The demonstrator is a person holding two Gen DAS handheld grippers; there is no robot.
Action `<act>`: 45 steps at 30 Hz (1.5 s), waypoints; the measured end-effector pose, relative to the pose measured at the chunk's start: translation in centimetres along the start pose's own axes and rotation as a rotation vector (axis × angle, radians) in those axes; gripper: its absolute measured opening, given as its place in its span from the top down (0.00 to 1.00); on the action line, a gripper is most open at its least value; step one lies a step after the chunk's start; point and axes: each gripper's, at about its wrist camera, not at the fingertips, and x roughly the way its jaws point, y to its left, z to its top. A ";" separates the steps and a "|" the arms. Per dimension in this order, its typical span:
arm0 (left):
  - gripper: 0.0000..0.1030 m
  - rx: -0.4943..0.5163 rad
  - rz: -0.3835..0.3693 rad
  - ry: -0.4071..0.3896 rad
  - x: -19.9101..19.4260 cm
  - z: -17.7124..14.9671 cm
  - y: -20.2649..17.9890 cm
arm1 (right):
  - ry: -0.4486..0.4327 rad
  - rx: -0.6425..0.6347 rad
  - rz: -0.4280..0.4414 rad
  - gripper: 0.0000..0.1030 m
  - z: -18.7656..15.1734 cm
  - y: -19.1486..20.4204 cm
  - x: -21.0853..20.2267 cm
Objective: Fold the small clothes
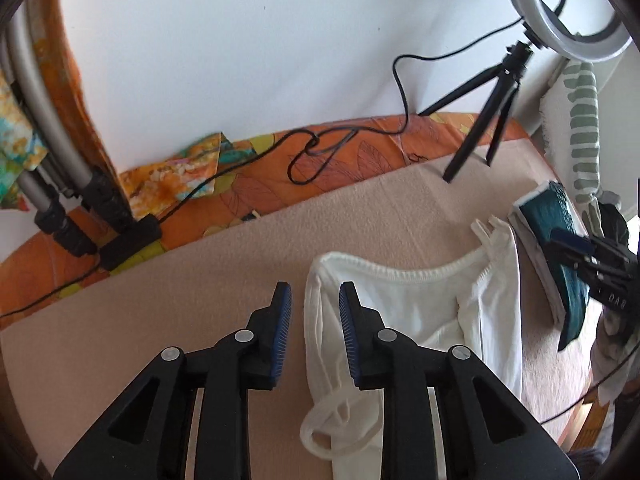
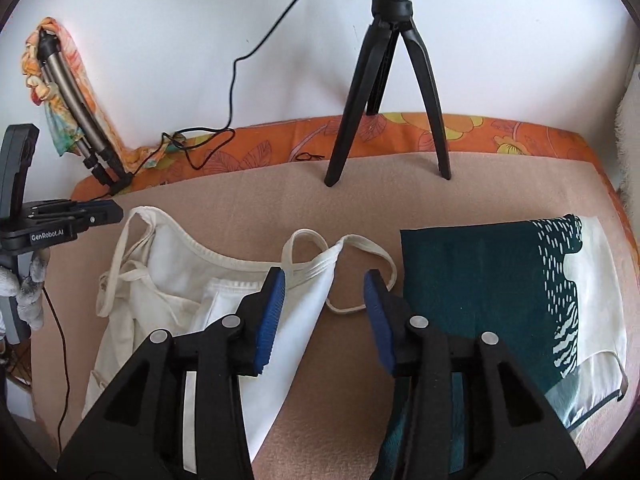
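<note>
On the pink blanket [image 2: 360, 200] lies my white top [image 2: 168, 292], not folded yet. My right tongs [image 2: 325, 294] and left tongs [image 1: 315, 304] hang open, holding nothing. I think I should grab its edges next. Only the right view shows the whole green cloth [image 2: 472, 280] beside it.

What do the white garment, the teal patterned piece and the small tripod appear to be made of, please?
The white garment looks like soft matte knit cotton: ribbed trim, limp straps. The teal patterned piece seems a smoother, flatter fabric with a printed design, lying in a crisp fold; fibre unclear. The small tripod looks like black moulded plastic with a slight sheen.
</note>
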 end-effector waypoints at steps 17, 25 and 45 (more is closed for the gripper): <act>0.92 0.095 0.063 0.013 1.5 -4.9 -2.2 | 0.115 -0.082 0.136 0.68 -5.1 5.3 2.6; 0.92 -0.082 -0.156 -0.047 0.2 -0.9 -2.3 | 0.108 -0.072 0.114 0.68 -4.6 3.7 3.0; 0.61 -0.083 -0.130 -0.017 0.5 0.3 -0.3 | 0.038 0.023 0.026 0.60 -1.8 -0.4 2.3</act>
